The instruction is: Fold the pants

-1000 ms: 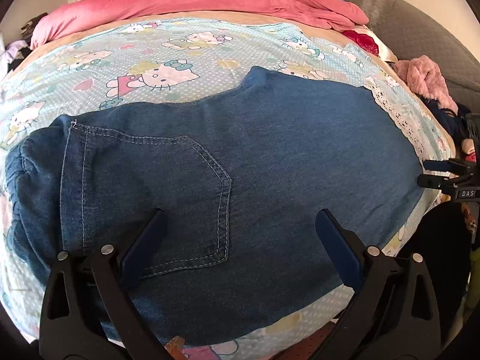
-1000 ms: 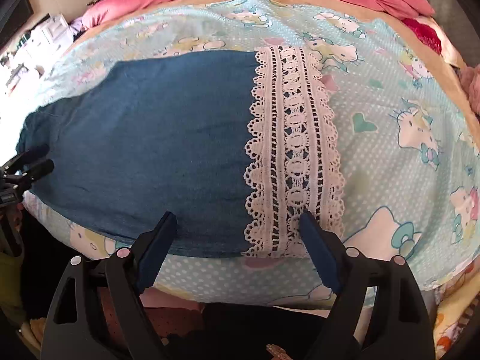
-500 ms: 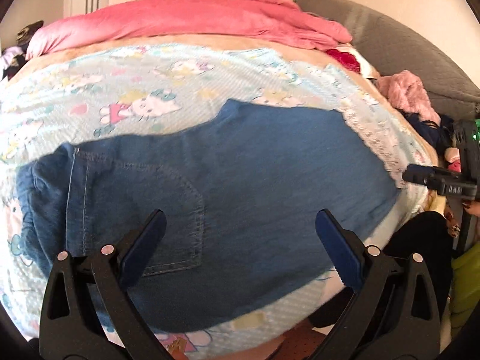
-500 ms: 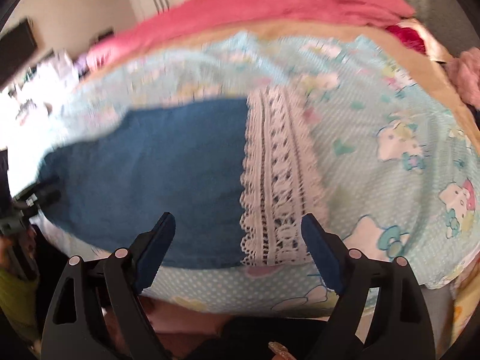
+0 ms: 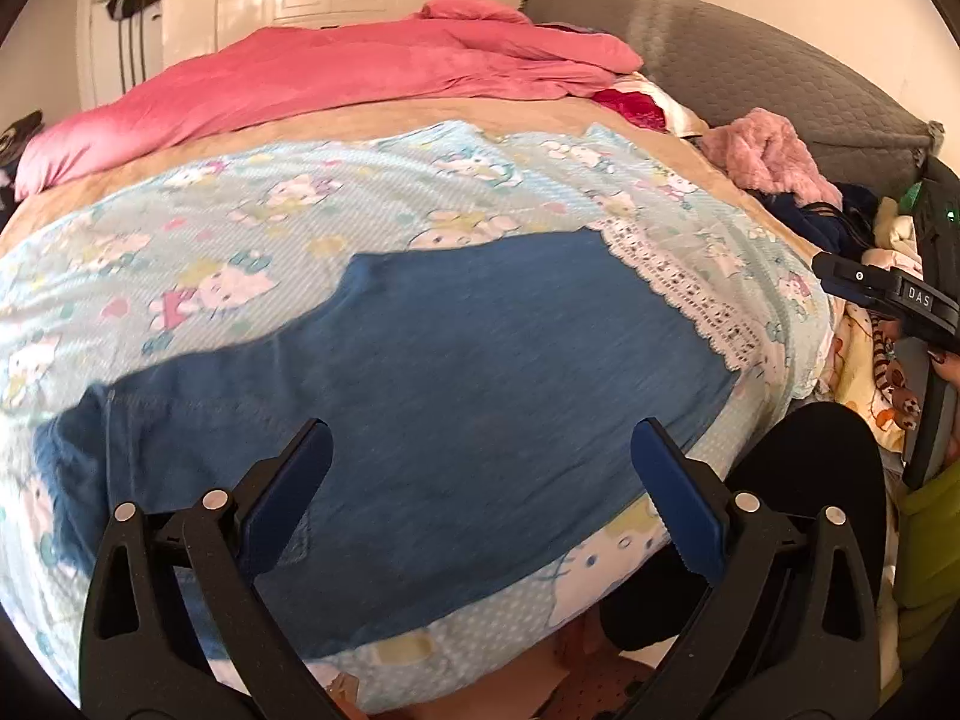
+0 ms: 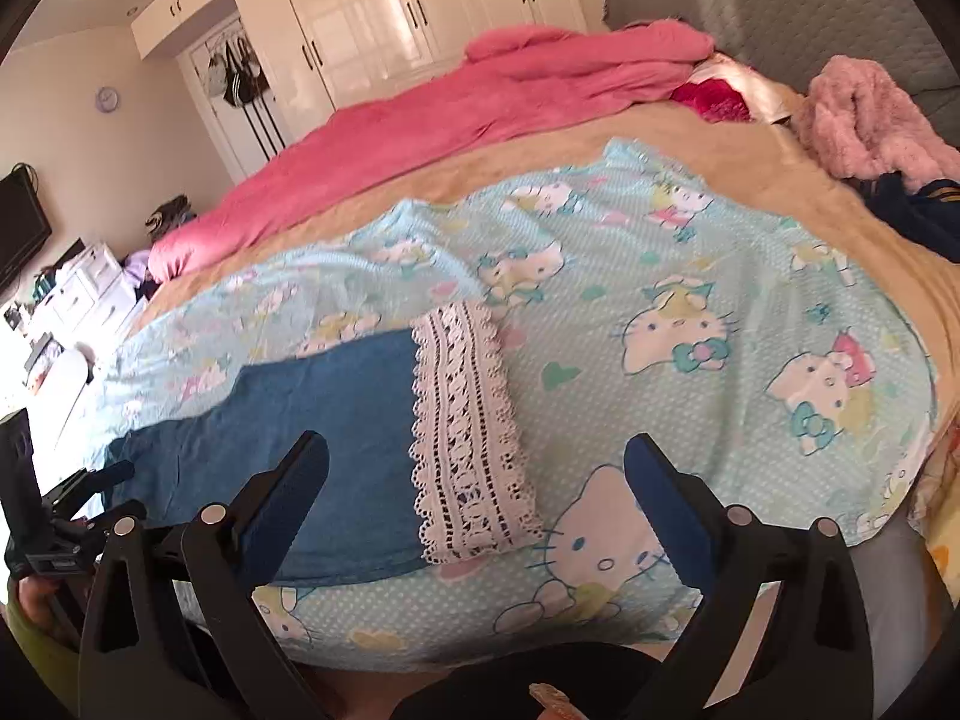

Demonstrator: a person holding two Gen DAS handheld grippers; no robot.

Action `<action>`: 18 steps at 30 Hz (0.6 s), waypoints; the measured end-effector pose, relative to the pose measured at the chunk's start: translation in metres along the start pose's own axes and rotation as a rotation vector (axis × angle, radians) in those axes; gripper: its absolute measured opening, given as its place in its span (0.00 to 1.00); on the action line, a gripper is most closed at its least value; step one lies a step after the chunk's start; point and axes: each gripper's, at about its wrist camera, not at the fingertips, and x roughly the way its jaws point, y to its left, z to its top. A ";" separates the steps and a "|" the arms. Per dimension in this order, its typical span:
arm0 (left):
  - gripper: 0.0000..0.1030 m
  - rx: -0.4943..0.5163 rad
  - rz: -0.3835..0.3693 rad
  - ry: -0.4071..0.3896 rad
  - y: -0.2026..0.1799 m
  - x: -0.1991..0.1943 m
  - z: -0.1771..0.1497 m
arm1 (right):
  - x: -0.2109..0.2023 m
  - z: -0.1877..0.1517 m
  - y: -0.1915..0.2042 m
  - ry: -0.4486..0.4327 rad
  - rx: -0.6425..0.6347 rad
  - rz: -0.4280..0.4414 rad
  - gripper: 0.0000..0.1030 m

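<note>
Left wrist view: the left gripper (image 5: 480, 462) hangs over the near edge of the bed (image 5: 540, 114), its two blue-padded fingers spread wide with nothing between them. Below it a pair of blue denim pants (image 5: 456, 372) lies flat on a pale blue cartoon-cat sheet (image 5: 300, 204), running along the bed's near edge. The waist end bunches toward the left edge; a white lace hem (image 5: 678, 288) ends the leg toward the right. A pink duvet (image 5: 360, 72) is heaped along the far edge, and a fluffy pink garment (image 5: 762, 156) sits at the right edge beside a grey headboard (image 5: 750, 60). The right gripper (image 5: 882, 294) shows at the right border of this view, off the bed.

Right wrist view: the right gripper (image 6: 477, 468) also hangs above the near edge, fingers wide apart and holding nothing. The lace hem (image 6: 465, 420) lies between them, flat on the sheet (image 6: 690, 300), with the denim (image 6: 312, 420) stretching left. The left gripper (image 6: 90, 492) appears at the left border of this view. White wardrobes (image 6: 372, 12) stand beyond the duvet (image 6: 450, 114).
</note>
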 end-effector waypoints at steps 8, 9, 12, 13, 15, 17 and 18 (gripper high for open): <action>0.91 0.079 -0.043 0.019 -0.025 0.023 0.039 | 0.012 -0.006 0.003 0.031 0.014 0.019 0.96; 0.91 0.083 -0.048 0.026 -0.026 0.027 0.043 | 0.016 -0.008 0.005 0.040 0.018 0.022 0.96; 0.91 0.105 -0.058 0.043 -0.031 0.043 0.059 | 0.033 -0.013 0.010 0.083 0.024 0.016 0.96; 0.91 0.110 -0.061 0.052 -0.033 0.050 0.064 | 0.038 -0.014 0.011 0.095 0.031 0.017 0.96; 0.91 0.119 -0.064 0.075 -0.036 0.062 0.074 | 0.046 -0.016 0.011 0.114 0.038 0.015 0.96; 0.91 0.134 -0.073 0.085 -0.039 0.074 0.083 | 0.050 -0.017 0.009 0.121 0.051 0.004 0.96; 0.91 0.143 -0.080 0.095 -0.040 0.082 0.088 | 0.052 -0.017 0.008 0.125 0.057 0.002 0.96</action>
